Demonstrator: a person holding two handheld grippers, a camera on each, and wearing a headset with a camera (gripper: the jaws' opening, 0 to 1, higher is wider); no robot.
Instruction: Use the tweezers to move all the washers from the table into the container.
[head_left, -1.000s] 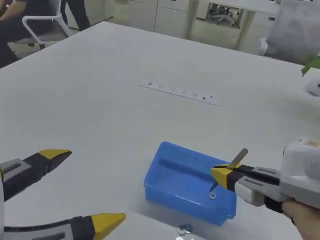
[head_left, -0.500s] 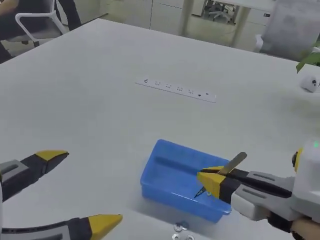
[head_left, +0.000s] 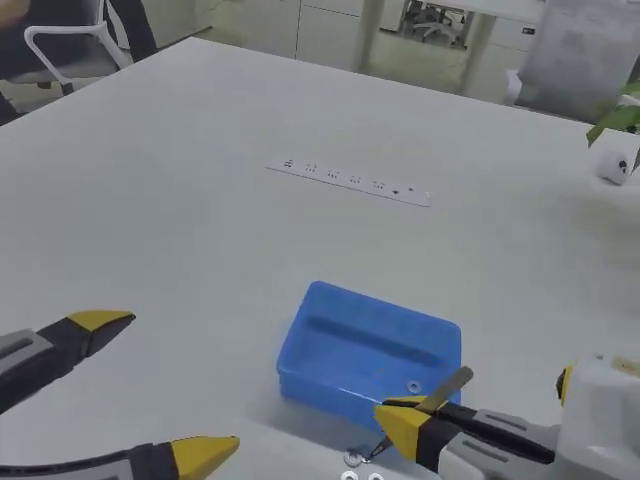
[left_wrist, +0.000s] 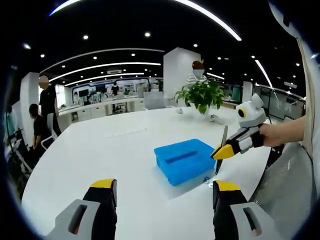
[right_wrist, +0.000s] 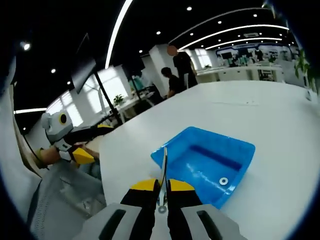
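Right gripper (right_wrist: 163, 185) clamps tweezers (right_wrist: 164, 167) near washers (head_left: 352, 460) on the table (head_left: 200, 200), beside a blue container (head_left: 330, 385) holding 1 washer (head_left: 414, 386). Left gripper (left_wrist: 165, 185) jaws stand apart.

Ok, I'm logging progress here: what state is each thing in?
Left gripper: open, empty.
Right gripper: shut on tweezers.
Tweezers: held, tips down just outside container.
Container: upright, open, one washer inside.
Washers on table: at least two, not yet moved.
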